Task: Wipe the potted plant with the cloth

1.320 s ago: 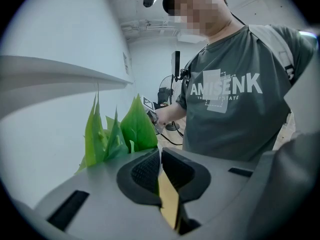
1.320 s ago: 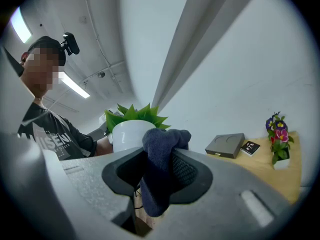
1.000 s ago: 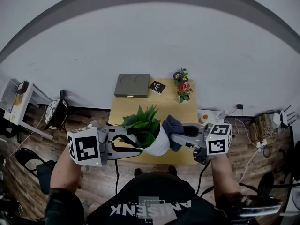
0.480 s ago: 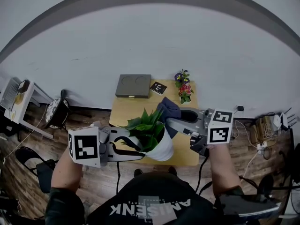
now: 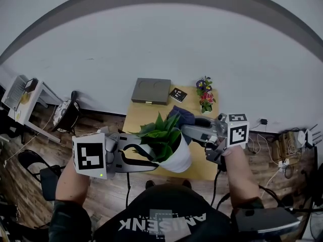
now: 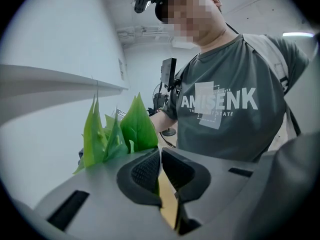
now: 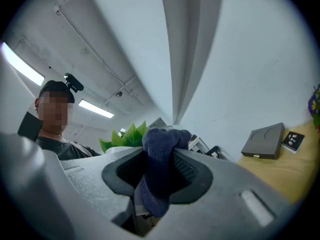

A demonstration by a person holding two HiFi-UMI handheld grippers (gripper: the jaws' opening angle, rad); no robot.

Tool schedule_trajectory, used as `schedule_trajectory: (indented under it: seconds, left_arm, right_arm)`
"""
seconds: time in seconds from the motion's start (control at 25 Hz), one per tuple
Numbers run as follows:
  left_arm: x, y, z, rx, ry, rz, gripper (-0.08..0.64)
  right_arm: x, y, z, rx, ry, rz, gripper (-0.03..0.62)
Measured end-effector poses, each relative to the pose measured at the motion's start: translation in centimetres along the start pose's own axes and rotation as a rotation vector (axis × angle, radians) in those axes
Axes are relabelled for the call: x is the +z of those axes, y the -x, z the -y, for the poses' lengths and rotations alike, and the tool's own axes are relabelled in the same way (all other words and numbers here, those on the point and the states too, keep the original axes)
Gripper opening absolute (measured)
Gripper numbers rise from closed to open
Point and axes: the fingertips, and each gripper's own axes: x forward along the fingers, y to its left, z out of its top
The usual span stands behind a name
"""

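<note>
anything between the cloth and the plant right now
Nothing visible does. The right hand-held gripper holds the cloth right at the plant's far right leaves, apparently touching them. The left hand-held gripper grips the pot from the opposite side, clear of the cloth.

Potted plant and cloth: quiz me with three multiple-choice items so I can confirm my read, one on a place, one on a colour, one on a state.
1. Where is the cloth?
A) in the jaws of the left gripper
B) in the jaws of the right gripper
C) stuffed inside the pot

2. What colour is the pot?
A) black
B) red
C) white

3. How do the left gripper's jaws stand?
A) closed on the pot's rim
B) wide open and empty
C) closed on the cloth

Answers:
1. B: the right gripper view shows dark blue fabric pinched between its jaws.
2. C: the head view shows a white pot under the green leaves.
3. A: the left gripper view shows them nearly together on a thin pale edge.
</note>
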Motion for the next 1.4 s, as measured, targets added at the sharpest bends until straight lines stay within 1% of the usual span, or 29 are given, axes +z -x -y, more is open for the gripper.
schedule_trajectory:
  seconds: [0.36, 0.52, 0.72, 0.84, 0.96, 1.16, 1.28, 1.4]
  left_arm:
    - [-1.1, 0.3, -0.7, 0.015, 0.022, -0.012, 0.017]
    - [-1.5, 0.2, -0.8, 0.025, 0.032, -0.018, 0.018]
    - [-2.2, 0.3, -1.3, 0.033, 0.056, -0.029, 0.021]
    - [-2.4, -0.3, -2.2, 0.062, 0.077, -0.015, 0.021]
    - [-2.9, -0.6, -4.3, 0.111, 0.134, -0.010, 0.021]
    - [-4.5, -0.7, -7.0, 0.206, 0.263, -0.054, 0.021]
    - [-5.0, -1.1, -8.8, 0.260, 0.319, -0.080, 0.020]
    - [-5.4, -1.0, -10.0, 0.306, 0.387, -0.073, 0.020]
  right_arm:
    - [-3.5, 1.9, 1.2, -0.017, -0.071, -0.021, 0.132]
    - [-5.6, 3.2, 1.4, -0.056, -0.086, -0.026, 0.131]
    - [-7.3, 4.2, 1.5, -0.104, -0.103, -0.026, 0.132]
    - [-8.0, 5.0, 1.9, -0.138, -0.106, -0.030, 0.132]
    - [-7.6, 6.0, 2.5, -0.181, -0.100, -0.005, 0.132]
    - [-5.9, 6.0, 1.4, -0.242, -0.003, 0.025, 0.131]
    - [-4.6, 6.2, 0.8, -0.256, 0.044, 0.034, 0.131]
    - [-3.8, 6.0, 0.4, -0.278, 0.071, 0.058, 0.132]
